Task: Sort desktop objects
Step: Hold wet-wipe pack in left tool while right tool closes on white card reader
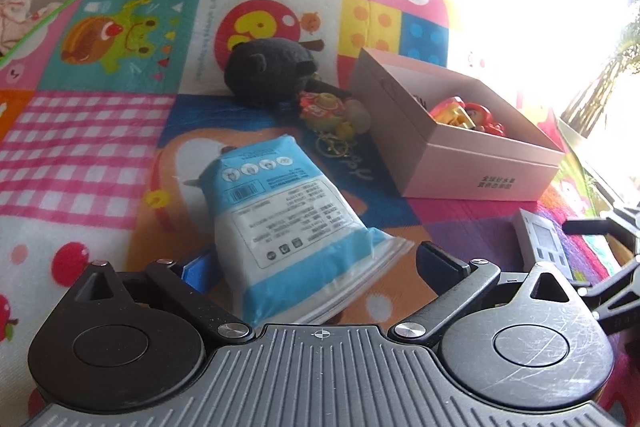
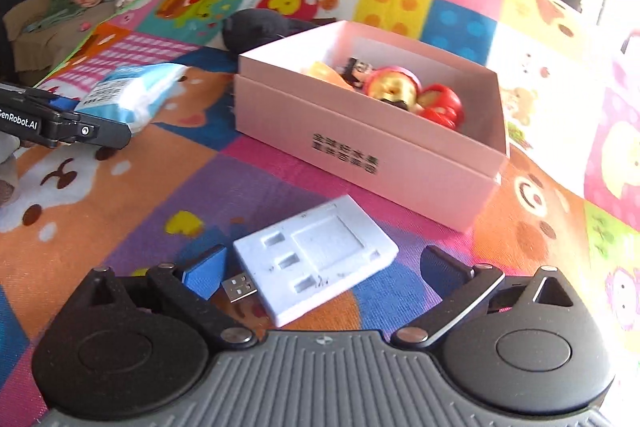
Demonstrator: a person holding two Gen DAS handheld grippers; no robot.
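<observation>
Lying flat beside pink box (image 2: 360, 163), white slotted plastic device (image 2: 316, 259).

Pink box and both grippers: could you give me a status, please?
Left gripper open around blue pack. Right gripper open around white device. Pink box holds toys, unobstructed.

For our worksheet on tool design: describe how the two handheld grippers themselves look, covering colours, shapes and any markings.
Both look alike. The left gripper and right gripper each have a grey ribbed body with a small crosshair mark, two round black discs, black link arms with silver pivot screws, and one blue finger pad opposite a black one. In the right wrist view, the left gripper's side carries white lettering "GenRobot.AI".
</observation>
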